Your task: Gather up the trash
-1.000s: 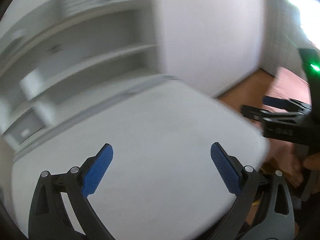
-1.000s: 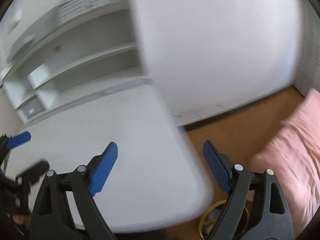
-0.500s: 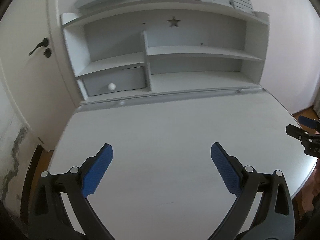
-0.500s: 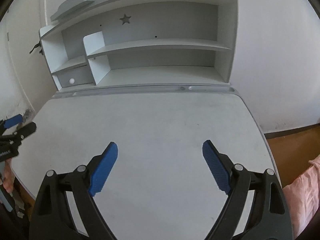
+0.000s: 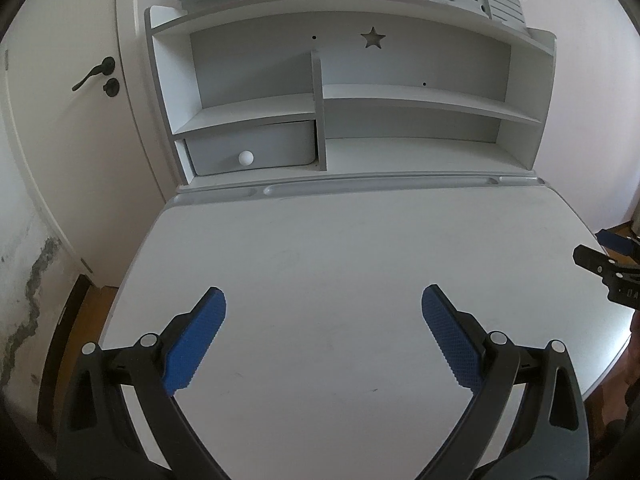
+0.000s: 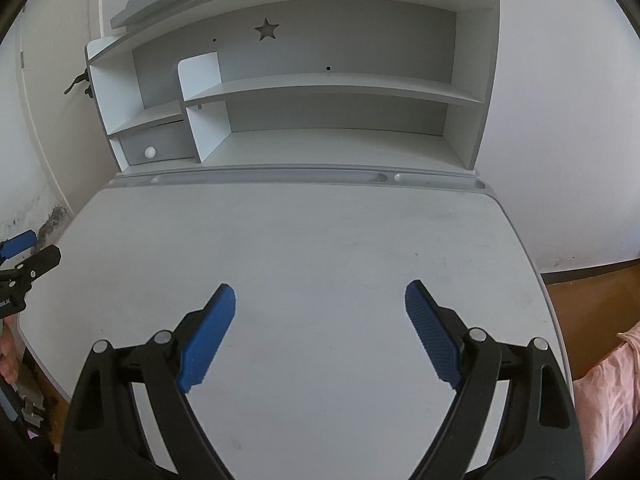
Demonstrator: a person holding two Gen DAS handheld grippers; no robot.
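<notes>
Left wrist view: the left gripper (image 5: 322, 316) hangs over the desk (image 5: 320, 240) near its front edge, jaws wide apart on nothing; no trash shows. Right wrist view: the right gripper (image 6: 320, 314) likewise gapes above the front edge, no trash visible.

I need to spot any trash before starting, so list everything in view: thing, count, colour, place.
Desk: one, white, centre; no trash visible on it.
Shelf unit: one, white-grey, behind the desk.
Drawer: one, grey, white knob, shelf unit's lower left.
Door: one, white, black handle, far left.
Pink fabric: one, right edge.
Left gripper: one, black, blue pads, open, above the desk.
Right gripper: same colours, open.
</notes>
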